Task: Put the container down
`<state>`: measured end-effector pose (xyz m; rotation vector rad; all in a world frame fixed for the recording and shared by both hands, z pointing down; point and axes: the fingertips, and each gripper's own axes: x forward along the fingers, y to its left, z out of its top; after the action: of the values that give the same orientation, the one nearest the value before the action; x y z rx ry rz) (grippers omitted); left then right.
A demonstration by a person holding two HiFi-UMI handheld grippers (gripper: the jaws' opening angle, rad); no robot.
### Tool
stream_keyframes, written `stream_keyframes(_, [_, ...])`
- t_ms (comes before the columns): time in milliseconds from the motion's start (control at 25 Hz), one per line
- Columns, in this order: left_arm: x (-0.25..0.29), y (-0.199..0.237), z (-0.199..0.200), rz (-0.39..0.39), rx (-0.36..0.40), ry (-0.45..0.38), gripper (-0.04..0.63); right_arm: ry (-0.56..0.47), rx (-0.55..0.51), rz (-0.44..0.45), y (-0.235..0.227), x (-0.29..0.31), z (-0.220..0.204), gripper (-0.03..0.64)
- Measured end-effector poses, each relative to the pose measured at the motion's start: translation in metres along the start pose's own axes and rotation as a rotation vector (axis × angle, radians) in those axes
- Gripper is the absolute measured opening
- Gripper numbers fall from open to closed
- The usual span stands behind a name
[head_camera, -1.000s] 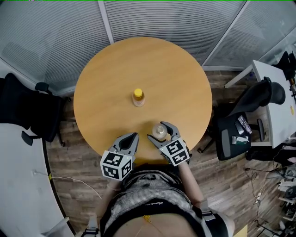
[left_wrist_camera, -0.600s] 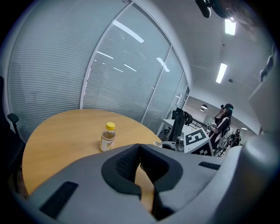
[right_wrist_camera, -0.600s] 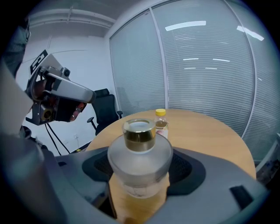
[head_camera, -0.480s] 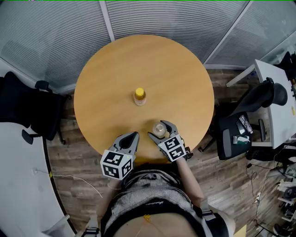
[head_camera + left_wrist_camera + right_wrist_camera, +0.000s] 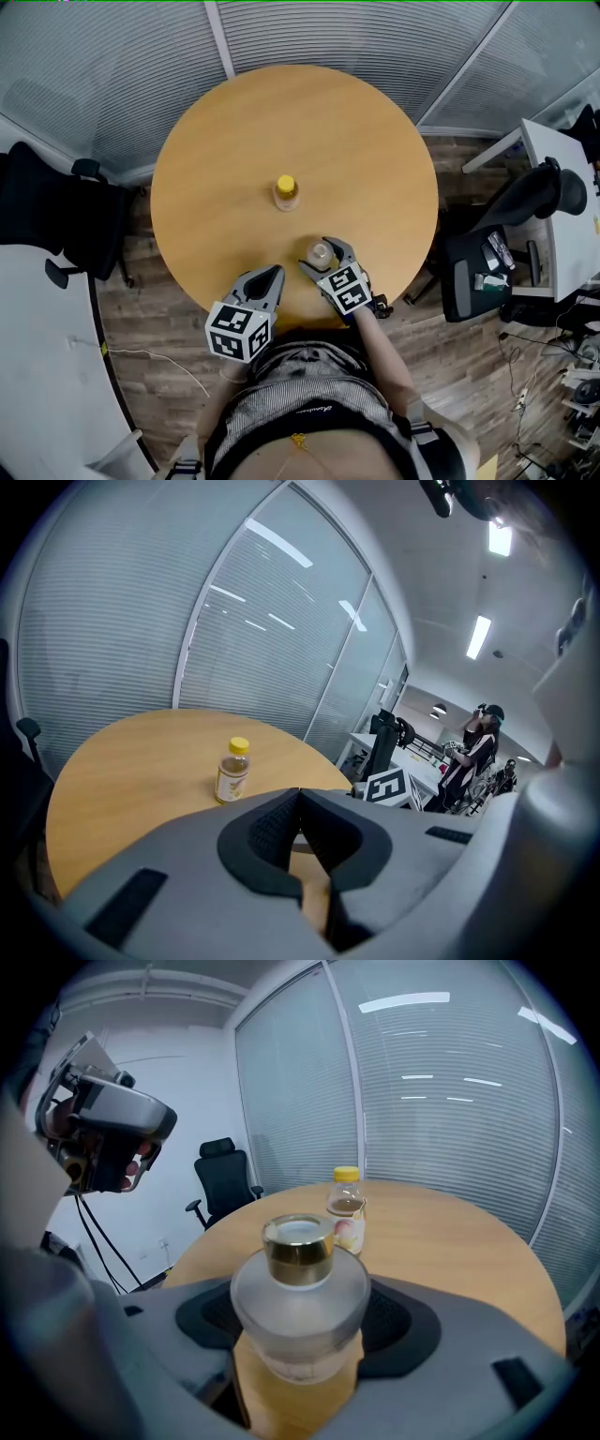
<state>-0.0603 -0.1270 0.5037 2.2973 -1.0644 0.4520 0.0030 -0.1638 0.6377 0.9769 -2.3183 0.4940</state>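
A frosted glass container (image 5: 321,252) with a gold neck ring sits between the pads of my right gripper (image 5: 322,256), which is shut on it near the front edge of the round wooden table (image 5: 244,141). In the right gripper view the container (image 5: 300,1307) fills the gap between the fingers (image 5: 398,1327); its base is hidden, so I cannot tell whether it touches the table. My left gripper (image 5: 275,274) hangs at the table's front edge, left of the container. Its jaws (image 5: 300,795) are shut on nothing.
A small yellow-capped bottle (image 5: 287,191) stands upright near the table's middle, beyond the container. A black office chair (image 5: 56,225) is at the left; another chair (image 5: 525,202) and a white desk (image 5: 562,206) stand at the right. Blind-covered glass walls curve behind the table.
My right gripper has moved a little forward over the table with the container in it. The left gripper has stayed about where it was.
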Motion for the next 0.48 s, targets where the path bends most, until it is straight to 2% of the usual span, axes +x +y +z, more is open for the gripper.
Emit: stream_keyframes(480, [0.005,0.003,-0.005,-0.001,-0.014,0.014,0.021,0.052,-0.033,0.016,-0.008,0.036,-0.02,0.347])
